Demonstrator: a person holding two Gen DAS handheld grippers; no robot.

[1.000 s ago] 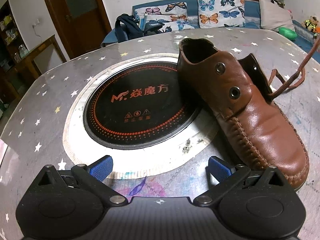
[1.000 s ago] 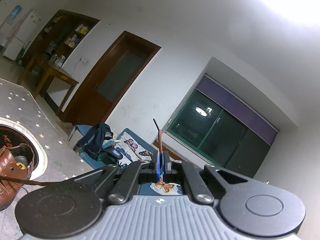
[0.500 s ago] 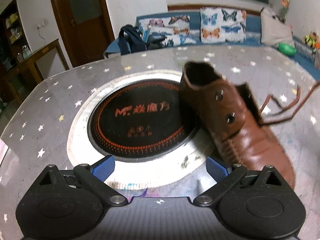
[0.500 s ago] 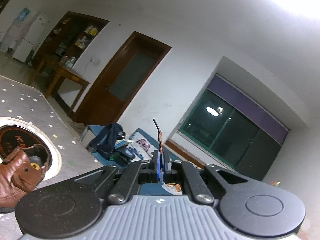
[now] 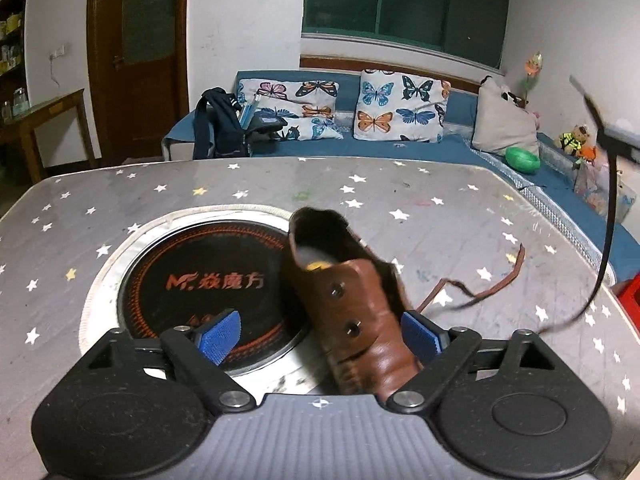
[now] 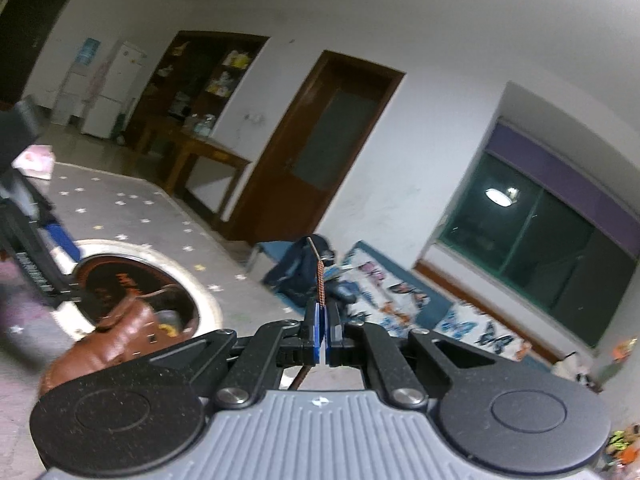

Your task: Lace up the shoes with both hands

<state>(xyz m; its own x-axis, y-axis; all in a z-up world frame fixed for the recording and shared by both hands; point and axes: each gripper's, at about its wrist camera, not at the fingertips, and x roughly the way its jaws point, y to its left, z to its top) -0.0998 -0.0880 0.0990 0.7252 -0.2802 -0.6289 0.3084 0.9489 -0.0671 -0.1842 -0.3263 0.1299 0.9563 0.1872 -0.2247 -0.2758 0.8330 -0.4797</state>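
A brown leather shoe (image 5: 352, 304) stands on the starred grey table (image 5: 460, 208), its heel over a round black hob (image 5: 200, 280). My left gripper (image 5: 320, 334) straddles the shoe's front and its jaws are closing. The right pad (image 5: 420, 336) is at the shoe's side and the left pad (image 5: 222, 334) stands clear of it. The brown lace (image 5: 472, 292) runs from the shoe out to the right and up to my right gripper (image 5: 612, 128). In the right wrist view my right gripper (image 6: 321, 320) is shut on the lace's tip (image 6: 320, 276), above and beside the shoe (image 6: 120, 332).
A blue sofa (image 5: 460, 136) with butterfly cushions and a dark backpack (image 5: 218, 124) lies beyond the table's far edge. A red object (image 5: 630, 296) sits at the table's right edge. A wooden door (image 6: 320, 152) and a side table (image 6: 208, 156) stand further back.
The left gripper has risen and tipped up, its jaws have narrowed, and the shoe now sits between them. The right gripper has tipped down toward the table, still clamped on the lace tip.
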